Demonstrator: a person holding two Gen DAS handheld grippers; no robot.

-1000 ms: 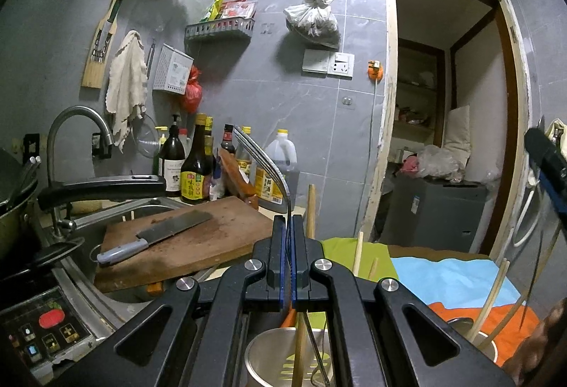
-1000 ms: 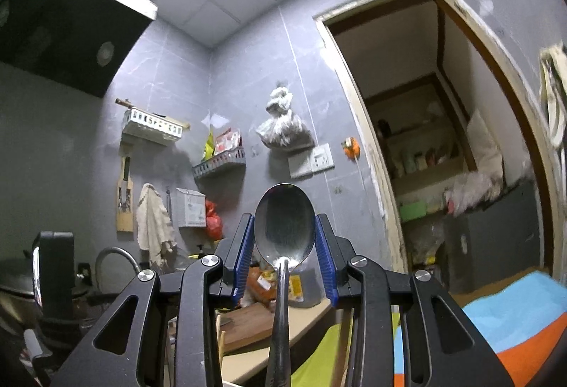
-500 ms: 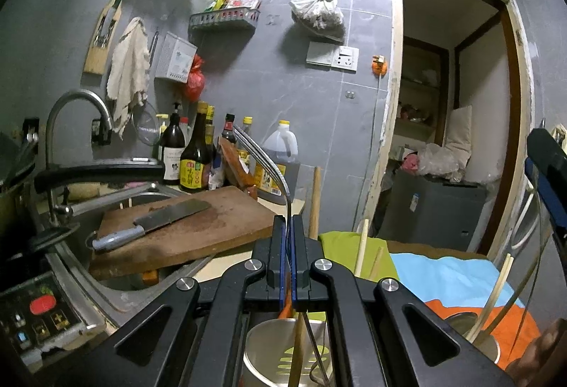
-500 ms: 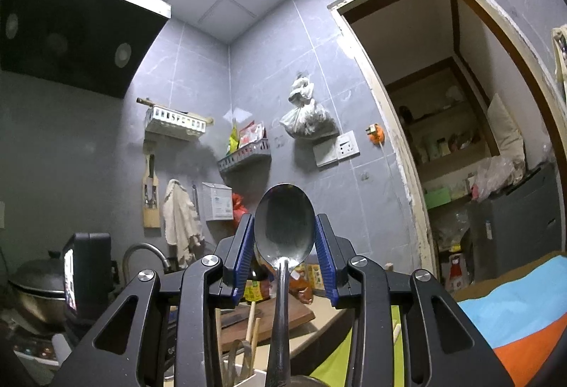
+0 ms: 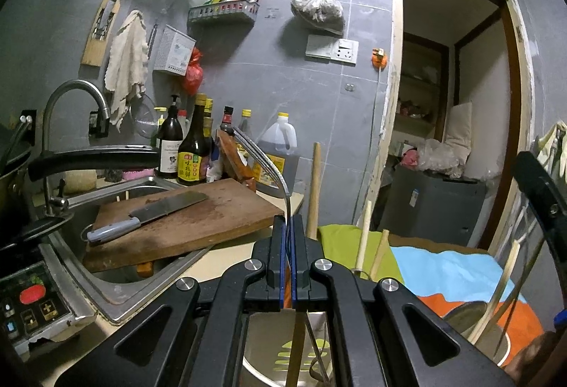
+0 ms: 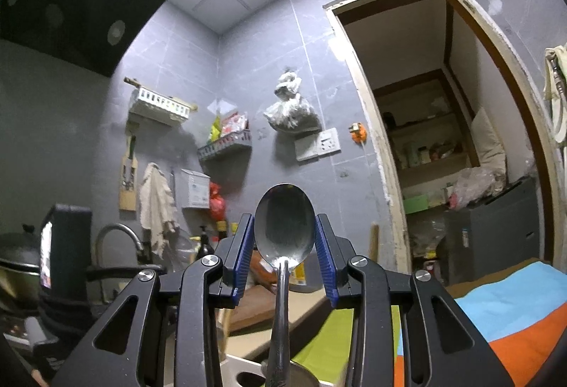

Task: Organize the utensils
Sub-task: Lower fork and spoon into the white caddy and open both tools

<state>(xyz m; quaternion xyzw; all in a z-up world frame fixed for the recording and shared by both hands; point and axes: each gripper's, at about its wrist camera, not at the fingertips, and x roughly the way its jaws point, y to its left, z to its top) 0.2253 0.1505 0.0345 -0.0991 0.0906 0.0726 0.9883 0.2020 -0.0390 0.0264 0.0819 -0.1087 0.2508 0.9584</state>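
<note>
My left gripper [image 5: 287, 227] is shut on a metal fork [image 5: 269, 163] whose curved tines point up and left. It hangs over a steel cup [image 5: 269, 348] that holds a wooden-handled utensil and a wire utensil. My right gripper [image 6: 284, 238] is shut on a metal spoon [image 6: 284, 231], bowl up, pinched at its edges between the blue pads. The spoon's handle runs down toward a round steel cup [image 6: 301, 374] just below. The right gripper's body [image 5: 542, 195] shows at the right edge of the left wrist view, above a second cup [image 5: 467, 316] with chopsticks.
A wooden cutting board [image 5: 184, 220] with a cleaver [image 5: 149, 213] lies over the sink [image 5: 106, 280]. Sauce bottles [image 5: 191, 146] and an oil jug stand behind it. A pan handle [image 5: 92, 158] juts in from the left. A green, blue and orange cloth [image 5: 439, 273] covers the counter at right.
The left gripper has drifted slightly with the fork still held over the cup. The right gripper has lowered and tilted down with the spoon, bringing the cup below into view.
</note>
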